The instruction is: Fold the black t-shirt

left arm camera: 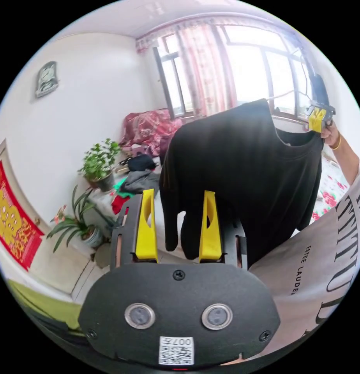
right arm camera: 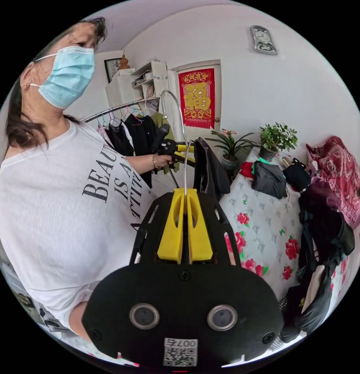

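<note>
Yellow tongs (left arm camera: 178, 228); beyond, floral bedspread (right arm camera: 265, 230), white walls (left arm camera: 71, 128).

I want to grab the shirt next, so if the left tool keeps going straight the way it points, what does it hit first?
Most likely the black t-shirt, near its hanging sleeve, straight ahead of the open left tool. How far off it hangs is unclear.

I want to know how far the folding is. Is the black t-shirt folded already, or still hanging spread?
Still hanging spread, not folded. In the left gripper view the black t-shirt hangs full length in the air, and the right gripper is at its collar.
</note>
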The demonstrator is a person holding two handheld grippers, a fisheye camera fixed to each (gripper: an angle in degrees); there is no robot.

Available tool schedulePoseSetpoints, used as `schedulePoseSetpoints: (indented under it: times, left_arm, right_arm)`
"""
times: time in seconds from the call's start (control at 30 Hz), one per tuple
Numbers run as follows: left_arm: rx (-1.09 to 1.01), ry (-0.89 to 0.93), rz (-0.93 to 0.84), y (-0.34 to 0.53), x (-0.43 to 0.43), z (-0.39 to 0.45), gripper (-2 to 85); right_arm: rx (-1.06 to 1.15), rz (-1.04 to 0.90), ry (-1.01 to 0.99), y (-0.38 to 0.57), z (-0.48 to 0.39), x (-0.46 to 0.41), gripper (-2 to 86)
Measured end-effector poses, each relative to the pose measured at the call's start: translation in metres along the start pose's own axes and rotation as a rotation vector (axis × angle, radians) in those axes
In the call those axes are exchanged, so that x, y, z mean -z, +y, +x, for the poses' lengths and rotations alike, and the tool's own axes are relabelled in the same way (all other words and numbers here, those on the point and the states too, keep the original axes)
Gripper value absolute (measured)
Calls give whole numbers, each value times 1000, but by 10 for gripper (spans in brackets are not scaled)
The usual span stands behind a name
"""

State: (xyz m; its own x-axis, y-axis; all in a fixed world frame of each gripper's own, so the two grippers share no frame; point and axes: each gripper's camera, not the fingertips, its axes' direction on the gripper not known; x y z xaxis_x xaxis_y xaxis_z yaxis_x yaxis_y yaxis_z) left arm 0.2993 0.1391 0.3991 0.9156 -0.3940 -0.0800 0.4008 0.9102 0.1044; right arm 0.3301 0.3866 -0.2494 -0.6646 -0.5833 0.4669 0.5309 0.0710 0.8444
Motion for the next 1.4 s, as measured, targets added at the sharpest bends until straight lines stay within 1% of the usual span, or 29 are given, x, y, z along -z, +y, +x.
schedulePoseSetpoints:
  times: [0.07,0.13,0.17,0.2,0.27,0.37,0.4,0.47,0.53,0.57,0.6,0.63,0.73,0.77,0.8,0.83,0.87,0.93,1.0,1.03,1.07,1.13,1.17,1.2,1.23,1.27,1.33,1.37,1.4]
  left_arm:
    - [-71,100,32,-36,-14,7,88]
    - [-129,160,18,-57,-27,11,36]
    - [-165,231,4,-68,-36,12,24]
    - [-169,260,-9,-74,-42,12,18]
    - [-170,395,-70,-93,-63,7,7]
    - [-159,537,-112,-113,-82,1,1]
    - [-161,547,-123,-117,-86,-1,0]
    - [-161,545,-189,-131,-105,-10,-1]
    - [-134,530,-238,-141,-121,-25,-2]
    - [-101,492,-285,-146,-133,-39,-2]
    - [-75,476,-310,-148,-140,-47,-3]
    - [5,465,-345,-151,-154,-68,-3]
    - [320,669,-370,-148,-187,-121,-4]
    - [419,710,-391,-145,-200,-131,-5]
    - [453,713,-400,-144,-205,-134,-5]
    - [491,619,-410,-146,-211,-140,-6]
    - [473,565,-433,-151,-217,-146,-6]
    - [486,624,-441,-159,-226,-156,-7]
    - [402,549,-435,-176,-221,-158,-6]
    - [322,504,-431,-186,-219,-157,-6]
    - [265,518,-433,-193,-221,-156,-6]
    - [227,627,-455,-198,-230,-154,-6]
    - [215,606,-471,-200,-233,-154,-6]
    - [205,590,-476,-201,-234,-154,-6]
    - [194,574,-486,-203,-237,-156,-6]
    - [201,583,-498,-204,-241,-159,-6]
    - [213,610,-517,-205,-246,-163,-6]
    - [207,615,-524,-206,-248,-166,-6]
    - [203,612,-527,-207,-248,-167,-6]
  right_arm:
    - [-69,30,13,32,15,27,-2]
    - [-129,43,51,56,25,42,-2]
    - [-188,47,101,73,33,50,-2]
    - [-219,47,135,81,37,54,-3]
    - [-387,56,298,115,55,62,-2]
    - [-541,81,398,149,78,55,-2]
    - [-567,59,403,155,85,50,-2]
    - [-649,-78,436,179,109,25,-2]
    - [-700,-110,487,201,120,17,-2]
    - [-747,-87,493,217,125,23,-2]
    - [-772,-56,496,226,126,29,-2]
    - [-817,29,499,244,126,45,-2]
    - [-919,298,464,292,123,90,-2]
    - [-961,401,448,310,122,103,-2]
    - [-987,441,449,317,122,107,-2]
    - [-1026,474,461,330,123,114,-2]
    - [-1053,554,491,346,120,122,-2]
    - [-1143,680,478,379,117,134,-2]
    - [-1228,808,526,412,109,145,-1]
    - [-1289,959,557,440,98,157,0]
    - [-1351,1072,605,466,87,169,1]
    - [-1448,1211,717,500,68,184,5]
    - [-1506,1245,816,519,55,195,11]
    - [-1546,1224,873,528,48,200,16]
    - [-1672,1148,994,546,37,208,27]
    - [-1830,1087,1055,569,26,211,40]
    - [-1993,1081,1034,599,6,209,57]
    - [-2062,1060,1070,603,-7,206,64]
    - [-2073,1035,1105,600,-11,204,68]
